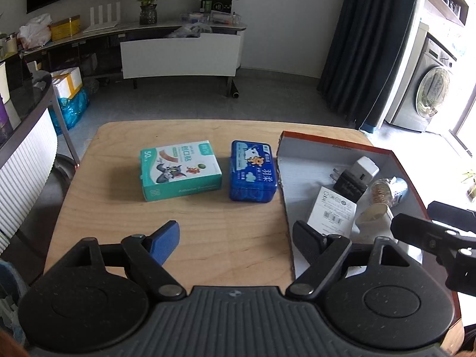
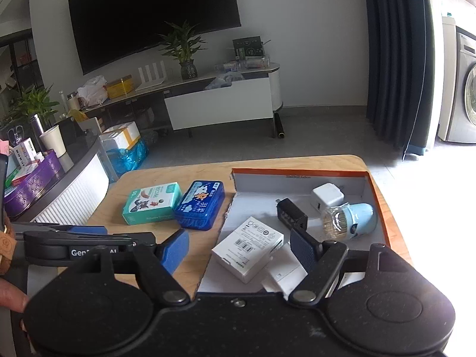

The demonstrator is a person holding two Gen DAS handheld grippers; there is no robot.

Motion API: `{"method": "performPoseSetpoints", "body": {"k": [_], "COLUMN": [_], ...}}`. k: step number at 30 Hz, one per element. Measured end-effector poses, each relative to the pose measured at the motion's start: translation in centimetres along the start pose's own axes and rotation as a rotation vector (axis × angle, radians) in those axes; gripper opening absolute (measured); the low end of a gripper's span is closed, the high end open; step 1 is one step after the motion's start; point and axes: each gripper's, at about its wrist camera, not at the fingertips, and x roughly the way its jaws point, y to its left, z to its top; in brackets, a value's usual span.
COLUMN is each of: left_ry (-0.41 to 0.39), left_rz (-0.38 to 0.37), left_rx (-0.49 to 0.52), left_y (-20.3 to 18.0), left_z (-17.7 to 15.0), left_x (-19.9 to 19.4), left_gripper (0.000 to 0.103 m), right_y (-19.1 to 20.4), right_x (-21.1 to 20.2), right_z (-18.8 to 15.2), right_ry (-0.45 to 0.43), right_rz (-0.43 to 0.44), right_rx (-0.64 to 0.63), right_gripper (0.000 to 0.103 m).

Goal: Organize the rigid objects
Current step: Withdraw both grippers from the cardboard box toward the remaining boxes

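A green plaster box (image 1: 180, 172) and a blue tin (image 1: 253, 172) lie side by side on the wooden table (image 1: 208, 223). To their right stands an orange-rimmed cardboard tray (image 1: 312, 151). In it lie a white charger (image 1: 367, 168), a black charger (image 1: 349, 186), a white carton (image 1: 331, 212) and a toothpick jar (image 1: 388, 190). My left gripper (image 1: 238, 238) hangs open over bare table in front of the tin, nothing between its fingers. My right gripper (image 2: 239, 248) is open above the tray's near left corner. The white carton (image 2: 247, 247) lies below it, untouched.
The right wrist view shows the green box (image 2: 151, 202) and blue tin (image 2: 199, 203) left of the tray (image 2: 297, 183). A curved counter (image 2: 68, 178) with clutter stands left of the table. A hand (image 2: 12, 297) shows at the left edge. Open floor lies beyond.
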Motion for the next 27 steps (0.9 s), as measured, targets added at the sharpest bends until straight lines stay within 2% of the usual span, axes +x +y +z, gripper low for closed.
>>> {"method": "performPoseSetpoints", "body": {"k": [15,27], "left_ry": [-0.035,-0.037], "left_rz": [0.019,0.030], "left_rx": [-0.032,-0.031], "left_y": [2.9,4.8], "left_z": [0.0,0.5], "left_x": [-1.3,-0.9], "left_gripper": [0.085,0.085], "right_y": [4.1,6.2], "right_x": [1.0,2.2], "right_z": [0.2,0.4], "right_ry": [0.021,0.039], "right_rz": [0.046,0.062], "right_rx": [-0.067,-0.101], "right_gripper": [0.089,0.089]}}
